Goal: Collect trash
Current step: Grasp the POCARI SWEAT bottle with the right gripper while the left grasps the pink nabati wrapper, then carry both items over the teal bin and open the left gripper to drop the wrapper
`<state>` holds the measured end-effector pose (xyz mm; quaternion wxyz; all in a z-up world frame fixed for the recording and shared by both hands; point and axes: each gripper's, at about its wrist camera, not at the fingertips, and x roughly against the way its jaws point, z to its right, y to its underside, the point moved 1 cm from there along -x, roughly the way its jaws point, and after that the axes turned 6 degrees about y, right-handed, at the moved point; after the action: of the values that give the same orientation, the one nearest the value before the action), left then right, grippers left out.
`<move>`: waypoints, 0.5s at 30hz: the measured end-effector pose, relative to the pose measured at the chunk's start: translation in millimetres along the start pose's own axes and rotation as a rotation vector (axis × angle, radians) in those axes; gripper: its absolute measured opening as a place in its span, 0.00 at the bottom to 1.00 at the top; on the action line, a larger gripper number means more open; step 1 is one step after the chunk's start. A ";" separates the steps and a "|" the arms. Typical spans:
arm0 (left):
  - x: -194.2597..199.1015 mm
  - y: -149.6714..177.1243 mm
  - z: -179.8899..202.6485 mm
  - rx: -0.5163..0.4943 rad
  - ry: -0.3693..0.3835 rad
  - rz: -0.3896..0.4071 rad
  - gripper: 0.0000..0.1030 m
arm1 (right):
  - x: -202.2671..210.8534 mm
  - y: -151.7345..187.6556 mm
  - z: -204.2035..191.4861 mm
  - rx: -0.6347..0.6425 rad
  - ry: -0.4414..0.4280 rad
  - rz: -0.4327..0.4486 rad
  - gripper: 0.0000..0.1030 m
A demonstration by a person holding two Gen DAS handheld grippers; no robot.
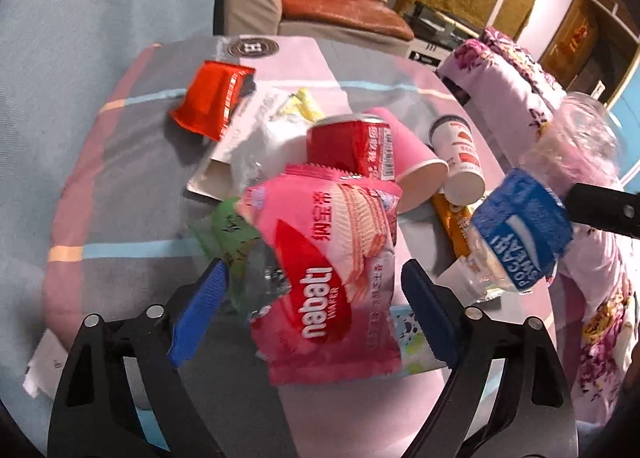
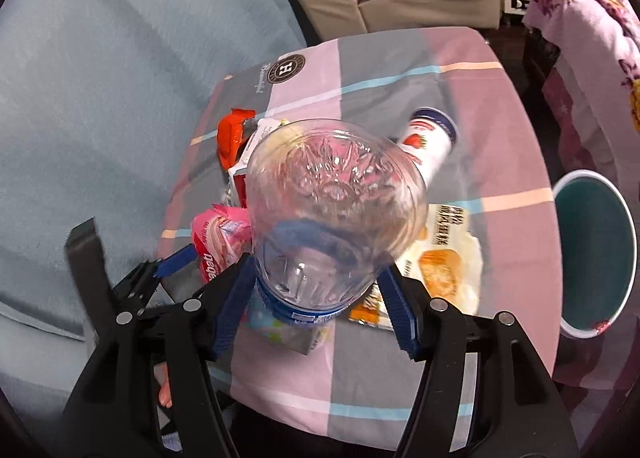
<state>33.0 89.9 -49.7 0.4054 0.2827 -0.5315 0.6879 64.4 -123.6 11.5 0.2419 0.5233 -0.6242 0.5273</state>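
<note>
Right gripper (image 2: 316, 300) clamped on a clear plastic bottle (image 2: 336, 210), blue pads pressing its waist at the blue label, ribbed base toward the lens; bottle is thin, empty, lifted clear of the table, likely bound for the teal bin (image 2: 596, 254) standing just beside the table's edge. Left gripper (image 1: 316, 298) straddles a pink wafer wrapper (image 1: 336, 254): glossy, crinkled film with serrated ends. Jaws fairly wide; the wrapper sits between the pads, but whether they pinch it I cannot tell. A crumpled green wrapper (image 1: 230, 230) lies against the left pad. Farther out on the checked tablecloth (image 1: 132, 186) the remaining trash is heaped together: red can (image 1: 352, 146) upright, pink paper cup (image 1: 412, 166) tipped over, white tube (image 1: 460, 154) lying beside it, orange-red packet (image 1: 212, 102) at the far edge.
</note>
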 end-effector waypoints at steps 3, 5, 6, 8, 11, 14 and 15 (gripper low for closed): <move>-4.9 1.5 3.7 -0.001 0.009 -0.019 0.46 | 6.3 3.0 9.4 -0.015 -0.016 0.011 0.58; -1.1 2.5 5.7 -0.001 0.002 -0.008 0.34 | 7.8 4.1 13.7 -0.023 -0.027 0.018 0.58; 2.6 3.6 6.8 0.001 0.001 -0.001 0.33 | 9.3 4.9 16.1 -0.026 -0.030 0.024 0.58; 12.2 4.2 8.3 0.003 -0.004 0.014 0.31 | 13.1 6.7 21.2 -0.030 -0.035 0.035 0.58; 27.5 5.0 11.9 -0.001 -0.009 0.036 0.30 | 18.6 8.2 28.9 -0.040 -0.049 0.052 0.58; 43.8 2.1 15.4 0.008 -0.001 0.062 0.30 | 26.6 8.7 39.1 -0.050 -0.054 0.076 0.58; 48.7 0.0 19.3 0.005 0.006 0.070 0.30 | 29.9 8.3 43.7 -0.055 -0.054 0.086 0.58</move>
<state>7.3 83.9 -4.5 0.3819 0.2631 -0.5382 0.7038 57.8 -176.2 19.4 0.2165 0.5032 -0.6667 0.5054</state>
